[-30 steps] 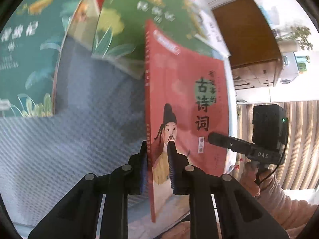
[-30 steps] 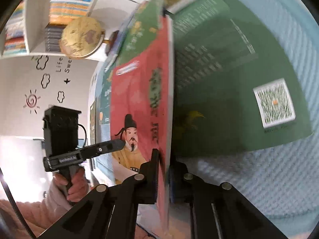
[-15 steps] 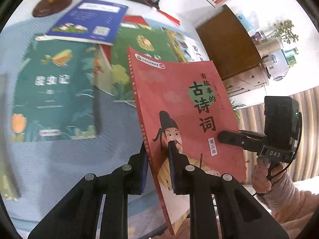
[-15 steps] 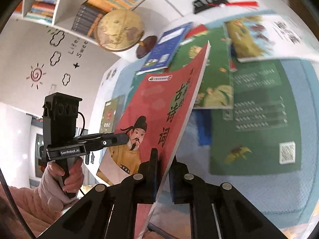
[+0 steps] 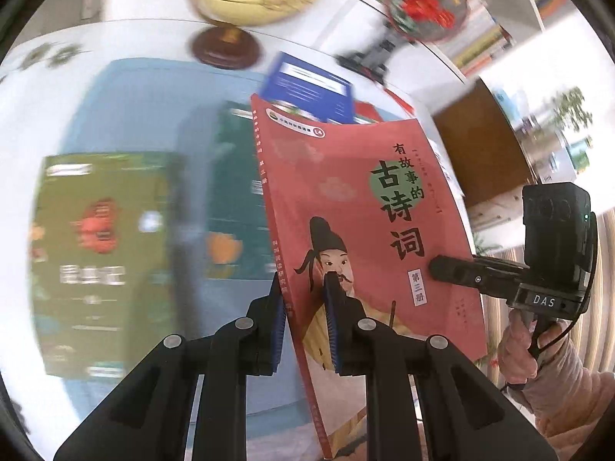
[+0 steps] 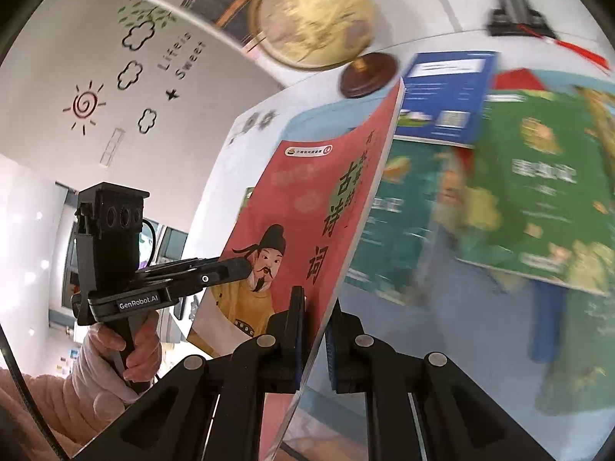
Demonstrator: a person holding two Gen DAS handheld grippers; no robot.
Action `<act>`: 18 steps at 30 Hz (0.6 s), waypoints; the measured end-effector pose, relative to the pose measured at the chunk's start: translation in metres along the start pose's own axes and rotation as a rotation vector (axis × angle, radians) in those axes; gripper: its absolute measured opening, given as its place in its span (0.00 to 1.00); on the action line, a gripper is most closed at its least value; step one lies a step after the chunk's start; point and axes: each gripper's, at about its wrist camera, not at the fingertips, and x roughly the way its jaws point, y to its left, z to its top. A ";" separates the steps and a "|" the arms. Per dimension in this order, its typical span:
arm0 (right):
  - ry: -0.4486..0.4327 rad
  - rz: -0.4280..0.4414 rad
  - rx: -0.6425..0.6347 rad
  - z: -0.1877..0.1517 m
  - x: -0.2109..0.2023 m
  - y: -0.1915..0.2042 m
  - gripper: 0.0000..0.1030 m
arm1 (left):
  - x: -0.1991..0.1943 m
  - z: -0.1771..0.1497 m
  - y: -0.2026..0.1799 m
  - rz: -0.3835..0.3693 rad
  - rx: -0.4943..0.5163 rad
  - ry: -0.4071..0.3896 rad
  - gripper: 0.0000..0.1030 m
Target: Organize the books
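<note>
Presently, you have the red book clamped from both sides and held off the blue mat. Your left gripper is closed on the spine edge, one pad on the front cover by the painted figure, the other behind the spine. Your right gripper is closed on the opposite, open edge of the same book, one pad on the cover and one on the back. In the left wrist view the book rises from between the pads and leans to the right. In the right wrist view it stands nearly edge-on. Each view shows the other gripper reaching in to the cover, held in a hand with a pink sleeve. On the mat beyond lie the green book, blurred, a blue book and further green-covered books. The globe stands past the mat's far edge.
</note>
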 end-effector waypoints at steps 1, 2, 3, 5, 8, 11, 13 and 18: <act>0.008 0.010 0.002 0.002 0.008 0.005 0.09 | -0.007 0.000 0.015 0.008 -0.017 -0.011 0.15; 0.021 0.029 0.007 0.007 0.025 0.014 0.09 | -0.013 -0.001 0.027 0.013 -0.032 -0.019 0.15; 0.027 0.037 0.007 0.012 0.039 0.023 0.09 | -0.019 -0.002 0.043 0.021 -0.052 -0.027 0.15; 0.047 0.041 -0.009 0.019 0.063 0.038 0.09 | -0.029 -0.004 0.066 0.040 -0.080 -0.037 0.15; 0.078 0.051 -0.037 0.028 0.099 0.063 0.09 | -0.043 -0.008 0.101 0.063 -0.125 -0.056 0.15; 0.106 0.060 -0.048 0.034 0.132 0.081 0.09 | -0.052 -0.010 0.132 0.080 -0.157 -0.067 0.15; 0.118 0.057 -0.057 0.037 0.149 0.089 0.10 | -0.055 -0.011 0.151 0.086 -0.186 -0.072 0.15; 0.150 0.039 -0.059 0.041 0.189 0.098 0.10 | -0.044 -0.009 0.186 0.099 -0.237 -0.049 0.15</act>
